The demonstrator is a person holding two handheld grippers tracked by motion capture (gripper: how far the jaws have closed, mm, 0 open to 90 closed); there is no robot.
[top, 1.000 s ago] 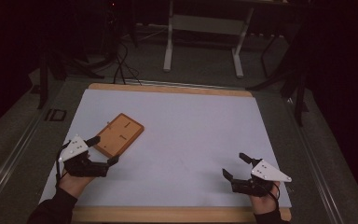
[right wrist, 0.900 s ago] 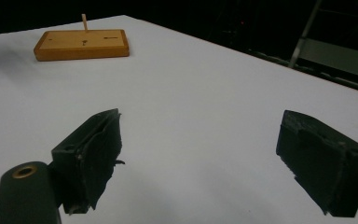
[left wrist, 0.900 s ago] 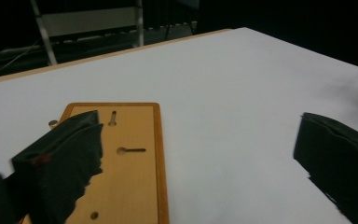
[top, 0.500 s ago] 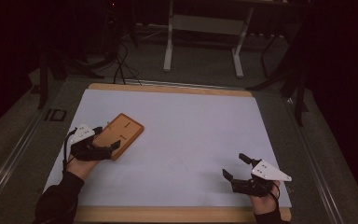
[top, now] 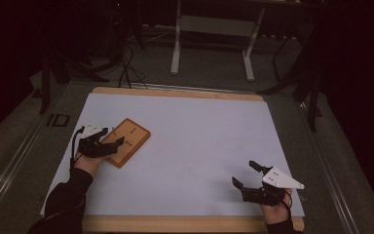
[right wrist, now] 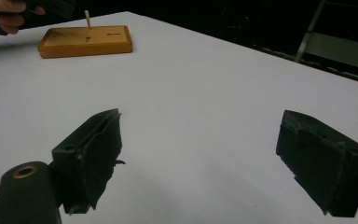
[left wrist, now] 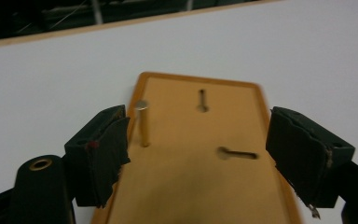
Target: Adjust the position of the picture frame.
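In the high view, the left claw (top: 111, 142) lay at the left of the frame over the near end of a wooden block (top: 126, 142), which sat flat on the white bench (top: 204, 141) left of centre, turned at an angle to the bench edges. Its jaws stood apart on either side of the block's near end and had just been closing in; whether they touched the wood could not be told there. The right claw (top: 246, 175) rested low at the lower right of the frame, well apart from the block, jaws spread with nothing between them. In the left gripper view, the block (left wrist: 200, 154) filled the middle and bottom of the frame, running away from the camera, with its end between the two black jaws. A thin peg (left wrist: 142, 122) stood upright near the block's left edge, just beside the left jaw, and two dark slots marked the top face, one near the far end and one to the right of centre. The jaws were open, with gaps showing between pads and block. In the right gripper view, the right claw (right wrist: 205, 154) stood wide open over bare bench at the bottom, while the block (right wrist: 85, 41) lay at the upper left with the peg (right wrist: 88, 19) rising from it and a hand (right wrist: 7, 14) in the top left corner.
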